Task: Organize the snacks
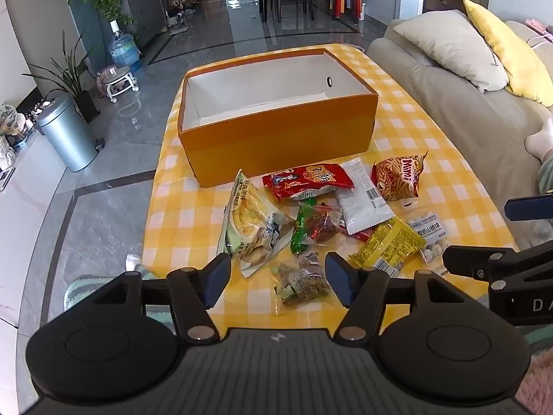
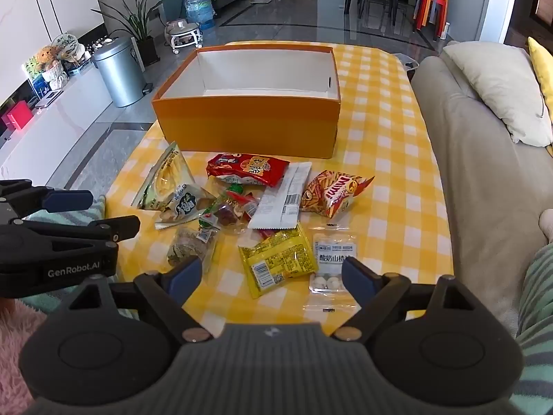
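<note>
On the yellow checked tablecloth [image 1: 397, 131], at twelve o'clock from both wrist cameras, stands an orange box [image 1: 276, 131], white-lined, open-topped, nothing showing inside. Between box and grippers, a loose heap of snack packets: pale green packet [image 1: 242, 218] at ten o'clock of the heap; red packet [image 1: 307, 180] at twelve; orange Mimi bag [image 1: 397, 176] at two; white packet [image 1: 363, 204] at centre, overlapping its neighbours; yellow packet [image 2: 276, 259] and clear pack of white balls [image 2: 331, 259] at five. Left gripper [image 1: 276, 276]: fingers released and spread, nothing between them, hovering above a small clear packet of brownish pieces [image 1: 304, 287]. Right gripper [image 2: 271, 273]: likewise released, empty, poised over the yellow packet. Step in hand, as judged: first pick from the heap. Advice: take outlying, unburied packets first; straddle a crimped edge or the narrow width; close gently, since crinkly film slips and contents crush; lift clear before carrying to the box. Hard to make out: the small packets under the white one, the box floor nearest the cameras, most printed text, and the table's near edge, cut off by the gripper bodies.
</note>
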A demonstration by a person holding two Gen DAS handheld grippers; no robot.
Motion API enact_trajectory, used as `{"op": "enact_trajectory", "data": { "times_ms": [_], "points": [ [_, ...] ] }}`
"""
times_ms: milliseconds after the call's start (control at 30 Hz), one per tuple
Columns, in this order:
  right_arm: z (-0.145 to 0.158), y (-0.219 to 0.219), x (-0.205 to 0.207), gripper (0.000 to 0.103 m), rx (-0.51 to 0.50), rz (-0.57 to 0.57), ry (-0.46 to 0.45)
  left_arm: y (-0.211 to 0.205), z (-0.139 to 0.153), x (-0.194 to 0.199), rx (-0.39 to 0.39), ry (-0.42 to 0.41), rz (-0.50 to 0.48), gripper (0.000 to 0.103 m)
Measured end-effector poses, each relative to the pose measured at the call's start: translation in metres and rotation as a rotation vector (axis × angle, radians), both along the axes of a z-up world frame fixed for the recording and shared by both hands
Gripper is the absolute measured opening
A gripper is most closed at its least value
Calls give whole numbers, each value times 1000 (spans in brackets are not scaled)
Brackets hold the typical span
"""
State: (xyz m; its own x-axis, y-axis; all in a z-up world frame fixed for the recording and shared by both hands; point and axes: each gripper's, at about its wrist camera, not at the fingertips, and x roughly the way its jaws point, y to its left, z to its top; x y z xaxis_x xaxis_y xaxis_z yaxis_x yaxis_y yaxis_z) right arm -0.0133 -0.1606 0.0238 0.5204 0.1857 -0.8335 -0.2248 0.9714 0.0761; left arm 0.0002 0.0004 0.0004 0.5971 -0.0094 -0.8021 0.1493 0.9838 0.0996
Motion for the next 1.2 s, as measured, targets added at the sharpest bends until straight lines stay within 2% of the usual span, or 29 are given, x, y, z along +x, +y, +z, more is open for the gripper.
{"op": "enact_trajectory", "data": {
  "times_ms": [1200],
  "points": [
    [-6,3,4,88,-14,11,35,5,-3,1,-6,16,21,73]
  ]
}}
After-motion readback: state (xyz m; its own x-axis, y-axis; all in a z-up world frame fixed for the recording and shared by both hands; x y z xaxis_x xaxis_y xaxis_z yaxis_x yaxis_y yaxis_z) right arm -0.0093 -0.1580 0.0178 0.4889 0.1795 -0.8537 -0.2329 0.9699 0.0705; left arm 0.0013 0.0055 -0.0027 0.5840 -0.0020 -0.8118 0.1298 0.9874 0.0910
